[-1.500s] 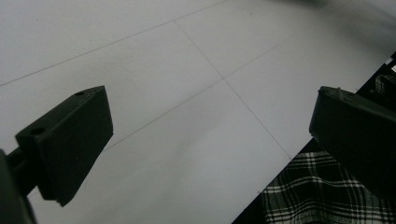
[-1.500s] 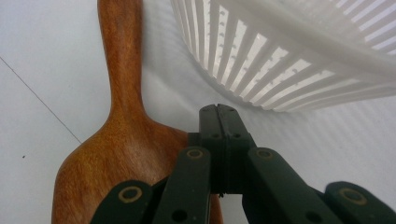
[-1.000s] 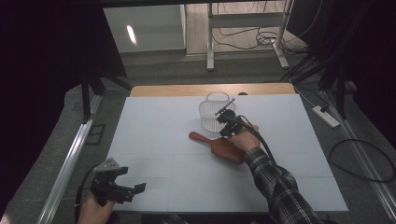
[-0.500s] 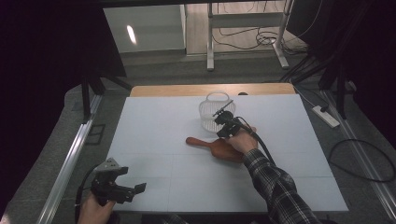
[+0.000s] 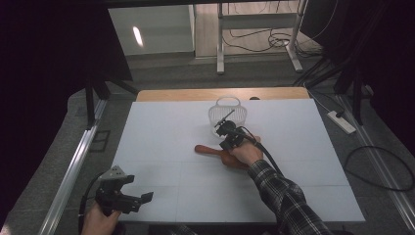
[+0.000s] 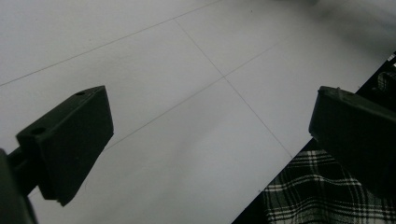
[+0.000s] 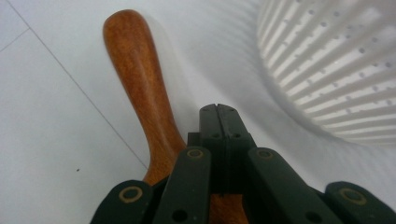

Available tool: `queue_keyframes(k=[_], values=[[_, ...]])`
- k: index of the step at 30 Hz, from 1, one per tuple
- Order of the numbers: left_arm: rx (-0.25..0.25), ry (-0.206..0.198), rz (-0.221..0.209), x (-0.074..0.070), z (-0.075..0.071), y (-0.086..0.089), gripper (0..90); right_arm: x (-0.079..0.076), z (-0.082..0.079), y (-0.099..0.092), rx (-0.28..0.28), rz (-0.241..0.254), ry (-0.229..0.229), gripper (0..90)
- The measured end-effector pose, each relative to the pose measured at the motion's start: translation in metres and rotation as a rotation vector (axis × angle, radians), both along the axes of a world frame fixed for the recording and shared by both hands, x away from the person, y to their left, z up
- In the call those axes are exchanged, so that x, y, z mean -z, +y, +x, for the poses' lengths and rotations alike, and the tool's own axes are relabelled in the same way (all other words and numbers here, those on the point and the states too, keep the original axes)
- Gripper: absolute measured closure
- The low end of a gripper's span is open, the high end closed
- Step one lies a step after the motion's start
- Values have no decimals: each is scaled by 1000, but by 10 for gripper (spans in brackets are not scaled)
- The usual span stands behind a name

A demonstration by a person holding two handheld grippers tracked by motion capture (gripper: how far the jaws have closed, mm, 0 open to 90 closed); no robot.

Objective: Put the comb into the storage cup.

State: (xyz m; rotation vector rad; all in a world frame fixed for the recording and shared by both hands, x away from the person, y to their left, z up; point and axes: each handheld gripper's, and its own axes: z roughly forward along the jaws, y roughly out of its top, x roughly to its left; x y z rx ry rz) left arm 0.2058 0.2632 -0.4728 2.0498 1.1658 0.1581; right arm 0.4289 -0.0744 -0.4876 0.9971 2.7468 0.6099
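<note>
1. Right gripper: fingers clenched together, empty, just above the wooden paddle.
2. The paddle lies flat on the white surface beside the white basket.
3. Left gripper: fingers released, spread wide.

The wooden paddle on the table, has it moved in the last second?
Yes. The wooden paddle has slid left across the white table, under the shut right gripper; the white basket stayed in place.

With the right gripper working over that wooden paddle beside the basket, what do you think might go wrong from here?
The right gripper has its jaws shut with nothing between them, above the wooden paddle; pushing rather than gripping, it may skid the paddle across the white board. The white basket stands close by and could get knocked.
</note>
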Motion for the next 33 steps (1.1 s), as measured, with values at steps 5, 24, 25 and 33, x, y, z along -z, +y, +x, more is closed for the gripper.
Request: queue_keyframes(k=[5,24,25,33], values=[[-2,-2,0,0,0,-1,7,2,-4,6,-9,-20,-1,895],[-2,-2,1,0,0,-1,7,5,-34,19,-88,-31,37,894],[-2,-2,2,0,0,-1,7,5,-35,19,-91,-30,37,894],[-2,-2,8,0,0,-1,7,5,-49,13,-105,-13,49,894]])
